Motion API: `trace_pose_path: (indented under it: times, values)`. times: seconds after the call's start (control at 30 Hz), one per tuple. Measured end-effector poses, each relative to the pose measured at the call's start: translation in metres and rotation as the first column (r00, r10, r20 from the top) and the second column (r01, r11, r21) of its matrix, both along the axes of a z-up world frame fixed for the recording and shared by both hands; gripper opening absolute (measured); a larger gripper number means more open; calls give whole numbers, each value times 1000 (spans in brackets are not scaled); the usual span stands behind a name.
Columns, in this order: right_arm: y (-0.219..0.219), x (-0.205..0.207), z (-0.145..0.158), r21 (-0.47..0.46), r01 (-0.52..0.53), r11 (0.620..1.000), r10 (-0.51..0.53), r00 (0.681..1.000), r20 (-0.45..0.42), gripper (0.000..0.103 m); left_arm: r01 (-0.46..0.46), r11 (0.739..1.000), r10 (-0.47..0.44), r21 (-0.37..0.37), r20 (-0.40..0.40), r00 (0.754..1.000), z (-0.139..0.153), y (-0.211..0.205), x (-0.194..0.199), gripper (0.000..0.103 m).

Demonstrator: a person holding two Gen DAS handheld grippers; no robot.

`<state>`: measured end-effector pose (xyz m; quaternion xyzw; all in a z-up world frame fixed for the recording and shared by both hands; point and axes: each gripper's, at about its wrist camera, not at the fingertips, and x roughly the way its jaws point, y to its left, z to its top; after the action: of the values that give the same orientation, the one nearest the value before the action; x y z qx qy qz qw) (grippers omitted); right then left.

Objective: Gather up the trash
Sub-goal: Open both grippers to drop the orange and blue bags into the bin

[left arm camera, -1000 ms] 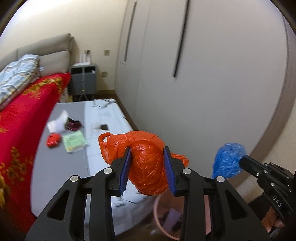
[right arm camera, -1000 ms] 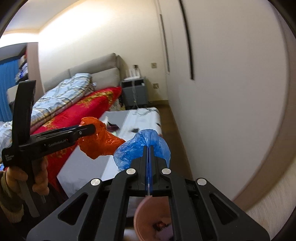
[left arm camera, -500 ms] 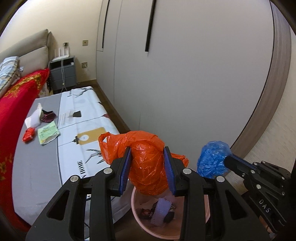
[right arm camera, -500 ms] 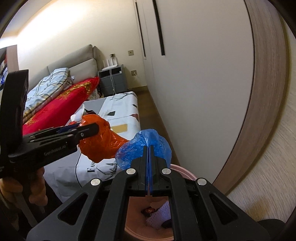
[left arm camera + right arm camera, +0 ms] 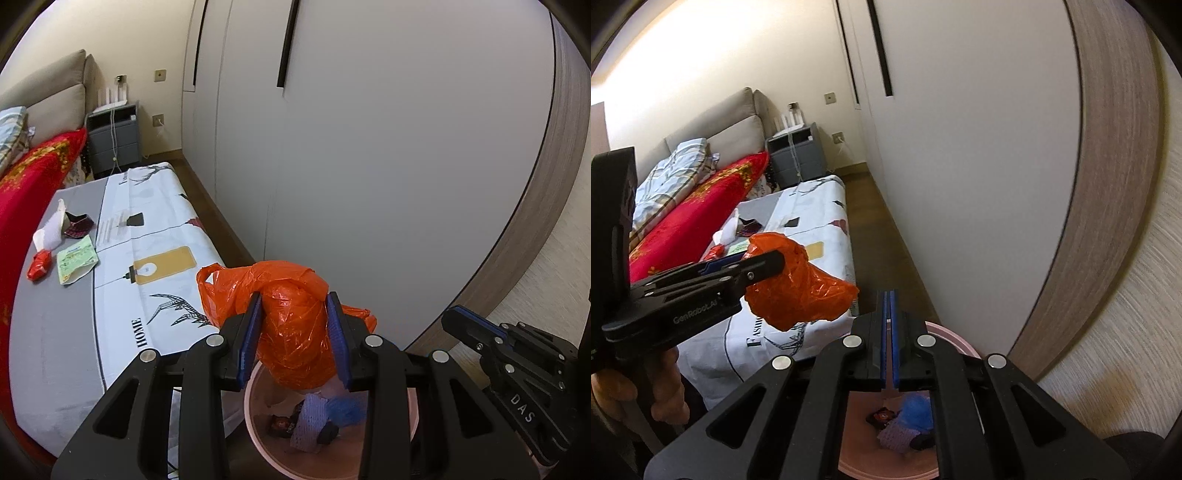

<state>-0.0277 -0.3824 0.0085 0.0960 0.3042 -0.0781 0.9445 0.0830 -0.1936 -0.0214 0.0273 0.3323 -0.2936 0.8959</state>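
Note:
My left gripper (image 5: 293, 299) is shut on a crumpled orange plastic bag (image 5: 295, 332), which hangs just above a pink bin (image 5: 255, 435) on the floor. In the right wrist view the same orange bag (image 5: 801, 291) sits left of and above the bin's rim (image 5: 956, 339). A blue plastic bag (image 5: 916, 410) lies inside the bin on a purple wrapper and dark scraps. My right gripper (image 5: 888, 295) hovers over the bin; its jaws are opening, with a thin slit and nothing between them. Its tip (image 5: 454, 317) shows at the right of the left wrist view.
A low surface under a white printed cloth (image 5: 147, 258) holds a red wrapper (image 5: 38, 264), a green packet (image 5: 75, 260), a white tissue (image 5: 50, 229) and a dark wrapper (image 5: 77, 227). A red-covered bed (image 5: 33, 177) lies left, white wardrobe doors (image 5: 369, 147) right, a grey nightstand (image 5: 114, 138) behind.
Both grippers came down over the pink bin. The blue bag left the right gripper and now lies in the bin. The orange bag stays held in the left gripper.

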Motion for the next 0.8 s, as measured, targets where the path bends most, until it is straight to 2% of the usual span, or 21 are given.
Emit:
trace_pose_path:
  times: [0.03, 0.13, 0.17, 0.47, 0.53, 0.6, 0.63, 0.8]
  values:
    - [-1, 0, 0, -3, 14, 1000, -14, 1000, -3, 11, 3, 1000, -3, 3, 0, 1000, 0, -1, -1, 35]
    - [-2, 1, 1, -21, 62, 998, -62, 998, -5, 44, 21, 1000, -21, -1, -10, 1000, -2, -5, -1, 35]
    - [-4, 0, 1, -31, 80, 996, -80, 997, -4, 50, 25, 1000, -25, 1, -6, 1000, -2, -6, -1, 35]
    - [-9, -3, 7, -63, 138, 988, -138, 990, 9, 67, 51, 998, -51, 21, 7, 999, -5, -17, -6, 41]
    - [-11, -6, 8, -71, 145, 987, -144, 989, 16, 69, 55, 998, -55, 19, 8, 998, -5, -18, -7, 45]
    - [-11, -9, 11, -76, 151, 986, -149, 988, 27, 71, 57, 998, -58, 20, 8, 998, -5, -21, -8, 60]
    - [-10, -11, 12, -80, 155, 985, -152, 988, 33, 72, 55, 998, -55, 19, 15, 998, -5, -22, -9, 64]
    - [-13, -13, 12, -80, 163, 983, -161, 986, 33, 74, 49, 998, -50, 37, 29, 998, -6, -27, -12, 72]
